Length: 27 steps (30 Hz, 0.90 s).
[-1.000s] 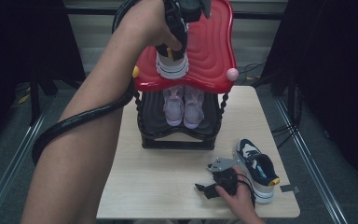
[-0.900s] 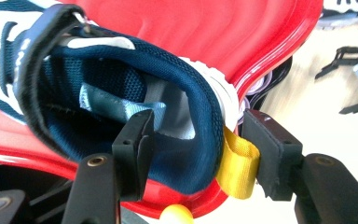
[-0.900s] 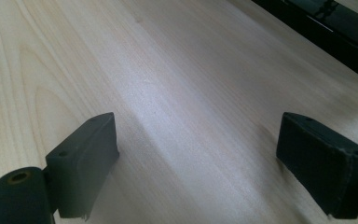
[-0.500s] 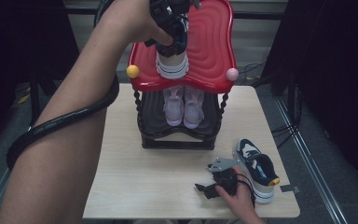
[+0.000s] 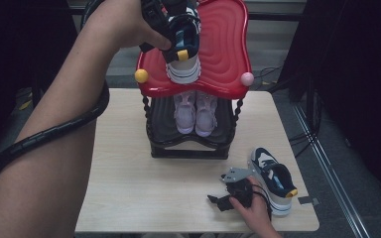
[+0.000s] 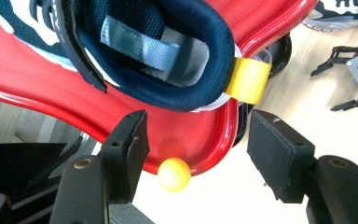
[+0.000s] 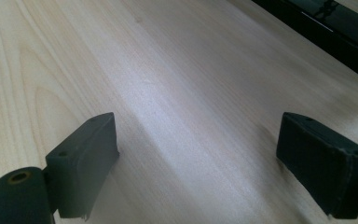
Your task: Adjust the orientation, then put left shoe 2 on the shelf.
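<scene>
Since the earlier frame the left gripper (image 5: 171, 22) has drawn back from the navy shoe (image 5: 182, 47) on the red top shelf (image 5: 225, 54), its jaws opening with nothing between them, apparently a completed placement. The right gripper (image 5: 225, 198) rests wide and empty on the table (image 5: 129, 183) beside the second navy shoe (image 5: 275, 181), probably awaiting pickup.

My jaws are black. The sneaker (image 6: 158, 56) beyond them is navy with a yellow heel tab (image 6: 248, 80) and white sole, lying on a glossy red shelf top (image 5: 223, 44) with yellow (image 6: 174, 174) and pink knobs (image 5: 247, 79). The table (image 7: 177, 93) is pale wood grain.
</scene>
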Motion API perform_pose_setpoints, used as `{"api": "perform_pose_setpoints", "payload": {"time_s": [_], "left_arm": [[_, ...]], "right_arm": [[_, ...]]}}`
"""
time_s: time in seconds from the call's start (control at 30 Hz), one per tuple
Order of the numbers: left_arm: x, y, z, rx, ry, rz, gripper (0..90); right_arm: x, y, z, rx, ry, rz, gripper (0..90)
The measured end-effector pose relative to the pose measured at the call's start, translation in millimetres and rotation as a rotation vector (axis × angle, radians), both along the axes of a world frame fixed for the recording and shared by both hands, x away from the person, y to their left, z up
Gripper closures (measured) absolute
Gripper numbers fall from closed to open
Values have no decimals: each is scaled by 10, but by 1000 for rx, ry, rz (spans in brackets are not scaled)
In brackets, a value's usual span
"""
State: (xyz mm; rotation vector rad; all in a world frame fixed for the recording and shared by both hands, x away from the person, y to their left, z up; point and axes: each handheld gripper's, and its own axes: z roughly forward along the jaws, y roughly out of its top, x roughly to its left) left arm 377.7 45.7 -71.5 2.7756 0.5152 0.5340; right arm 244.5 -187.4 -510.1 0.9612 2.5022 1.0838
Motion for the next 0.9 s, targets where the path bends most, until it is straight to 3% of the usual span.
{"api": "perform_pose_setpoints", "payload": {"time_s": [0.5,0.9], "left_arm": [[-48,298,-141,-38,42,63,369],[-60,587,-359,-53,77,105,368]], "right_arm": [[0,0,0,0,0,0,116],[0,0,0,0,0,0,116]]}}
